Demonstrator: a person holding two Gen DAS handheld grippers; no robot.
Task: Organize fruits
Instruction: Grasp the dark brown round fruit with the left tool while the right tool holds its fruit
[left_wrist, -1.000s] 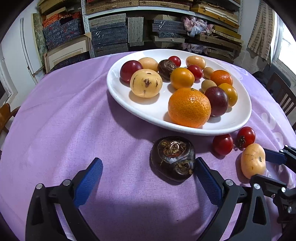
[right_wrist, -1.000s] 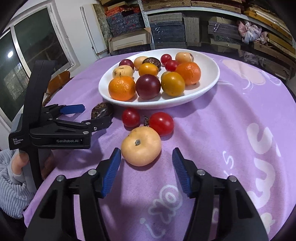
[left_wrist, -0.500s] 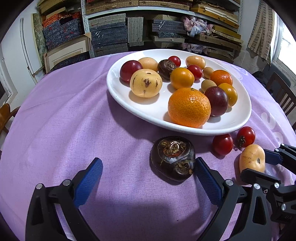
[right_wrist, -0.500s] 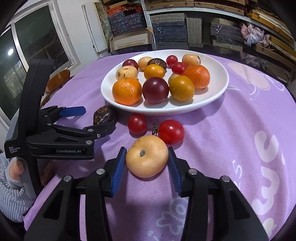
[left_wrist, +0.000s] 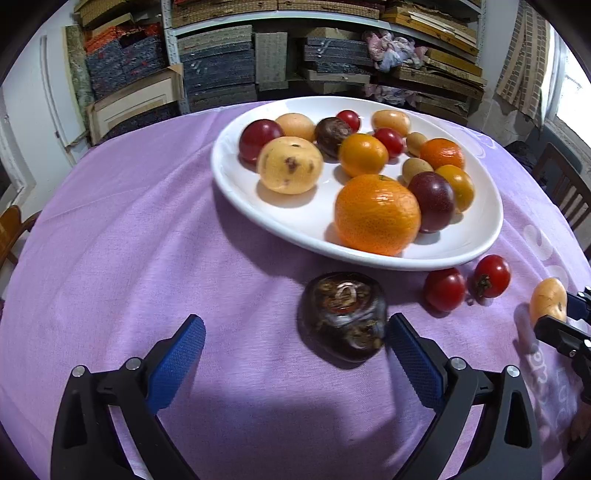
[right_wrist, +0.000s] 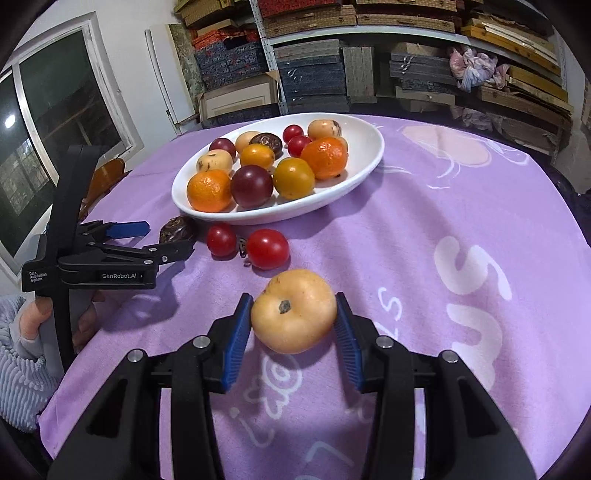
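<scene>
A round counter (right_wrist: 461, 206) covered by a purple cloth (left_wrist: 147, 221) with pale printed figures fills the foreground. Behind it, metal shelves (right_wrist: 369, 33) run along the back wall, packed with stacked flat boxes (right_wrist: 314, 74) in dark grey, brown and red patterns. A bundle of pink and white fabric (right_wrist: 476, 68) lies on the shelves, at their right end. A framed panel (right_wrist: 236, 99) leans at the foot of the shelves, and a white board (right_wrist: 162, 74) stands just left of it. Left of the shelves, a white-framed window (right_wrist: 55, 110) shows darkness with a lamp's reflection. A wooden chair (left_wrist: 565, 188) stands beside the counter, right of the shelves, under a bright window (left_wrist: 572, 99).
</scene>
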